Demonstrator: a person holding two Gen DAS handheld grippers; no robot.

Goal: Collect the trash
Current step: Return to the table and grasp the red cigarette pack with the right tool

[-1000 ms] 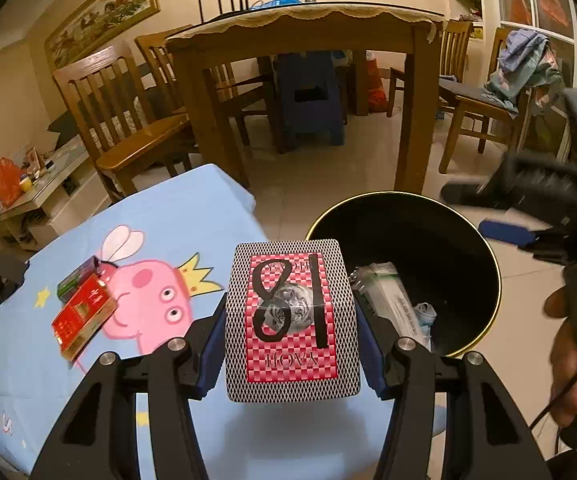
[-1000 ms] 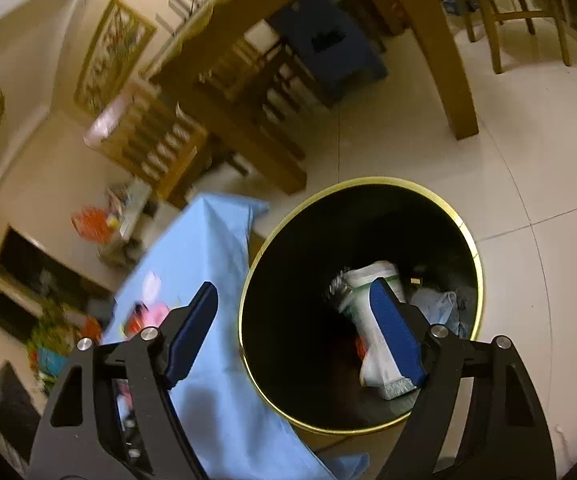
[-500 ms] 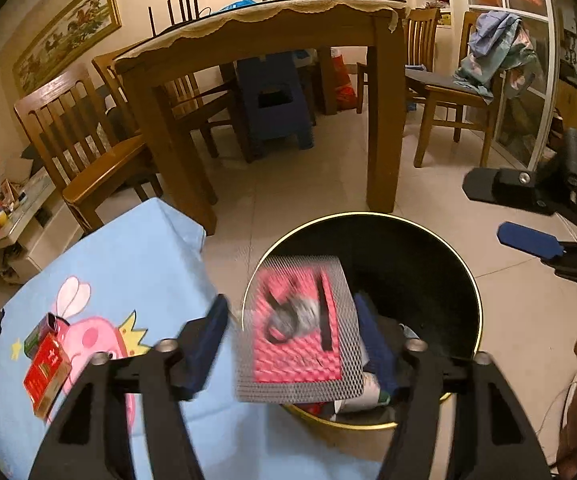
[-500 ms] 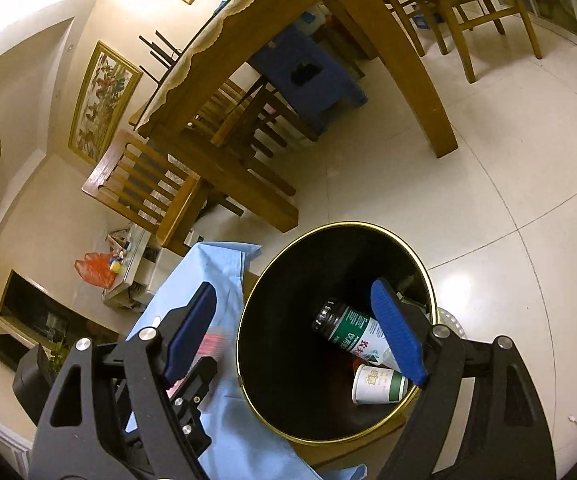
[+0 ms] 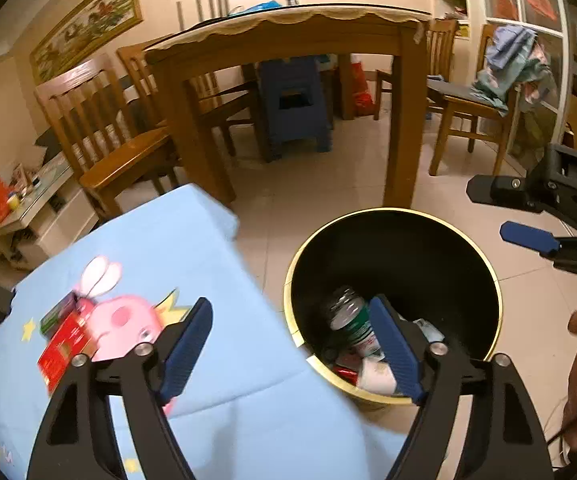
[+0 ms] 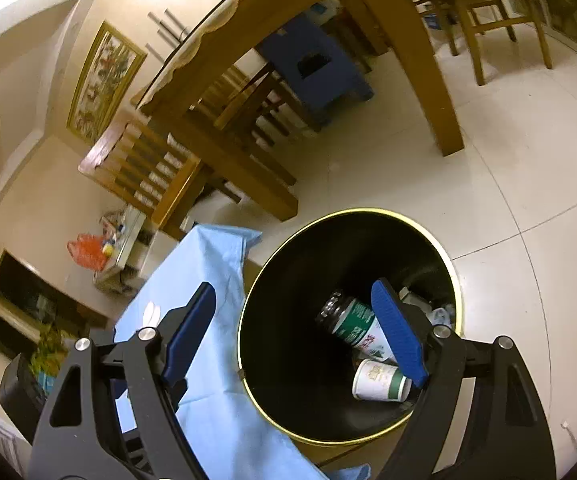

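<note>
Since a second ago the checkered card box has left my left gripper (image 5: 290,344), whose fingers now stand wide apart and empty over the near rim of the black bin (image 5: 484,264); I cannot pick the box out among the bin's contents. My right gripper (image 6: 294,332) is likewise wide open and empty. Only the left view shows the red box (image 5: 64,352) on the blue tablecloth (image 5: 160,248), far left; only the right view shows the paper cup (image 6: 380,380) beside the green-labelled bottle (image 6: 352,328).
</note>
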